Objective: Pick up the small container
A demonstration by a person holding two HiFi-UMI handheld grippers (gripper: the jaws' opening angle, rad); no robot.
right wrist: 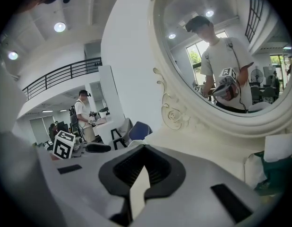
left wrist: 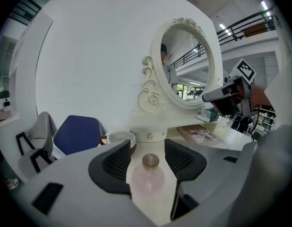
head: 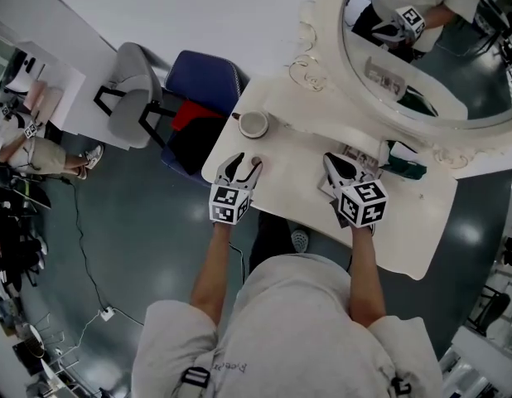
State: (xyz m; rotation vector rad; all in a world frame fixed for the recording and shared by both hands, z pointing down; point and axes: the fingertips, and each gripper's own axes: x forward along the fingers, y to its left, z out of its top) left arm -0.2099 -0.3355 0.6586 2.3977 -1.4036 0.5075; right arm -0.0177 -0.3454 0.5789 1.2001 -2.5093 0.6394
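The small container (left wrist: 148,178) is a pale pink bottle with a round brownish cap. It stands on the white vanity table (head: 297,160), near its left end. My left gripper (left wrist: 147,149) is open with one jaw on either side of the bottle; I cannot see a firm grip. In the head view the left gripper (head: 243,167) points at the container (head: 258,164), which shows as a pinkish spot at its right jaw. My right gripper (head: 339,169) hovers over the table's middle, shut, with nothing in it. Its jaws (right wrist: 143,170) leave only a thin slit.
A white cup (head: 253,123) stands behind the bottle by the base of the ornate oval mirror (head: 422,56). A booklet (left wrist: 201,135) and a teal item (head: 405,169) lie to the right. A blue chair (head: 203,81) and a grey chair (head: 137,89) stand left of the table.
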